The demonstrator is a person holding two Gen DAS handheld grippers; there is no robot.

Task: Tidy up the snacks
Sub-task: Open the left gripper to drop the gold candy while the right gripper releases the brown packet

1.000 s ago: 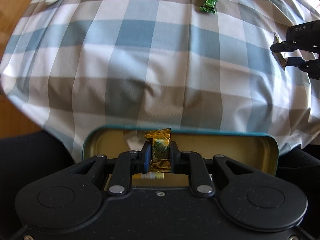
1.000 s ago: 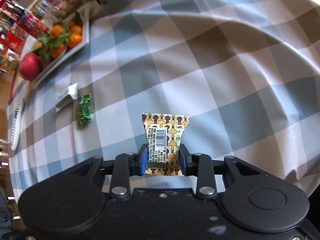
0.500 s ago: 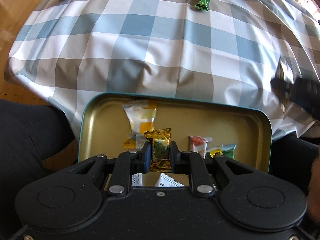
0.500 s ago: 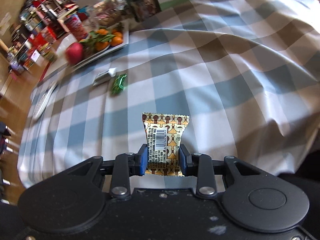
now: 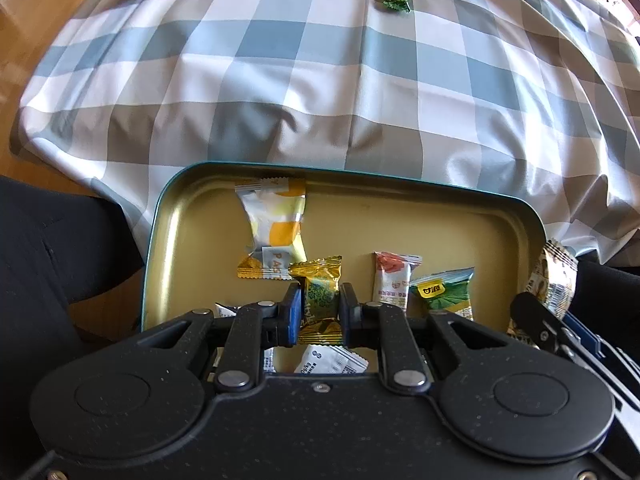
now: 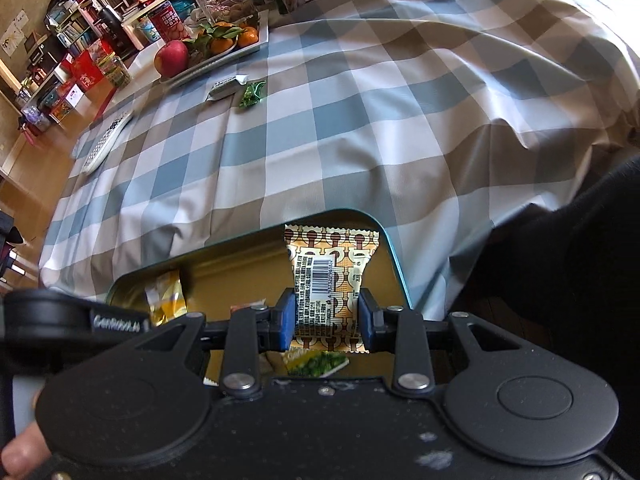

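- Snacks lie loose in the gold-lined tin under the left gripper, whose jaws are clamped on a gold-and-green candy; beyond its tips sits a white-and-yellow packet, to its right a red-and-white sachet.
- The right gripper pinches a brown-patterned wafer packet over the tin's corner; ahead on the checked cloth lies a green candy, possibly touching nothing.

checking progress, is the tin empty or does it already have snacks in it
Not empty: the tin holds several wrapped snacks, including a white-and-orange packet.
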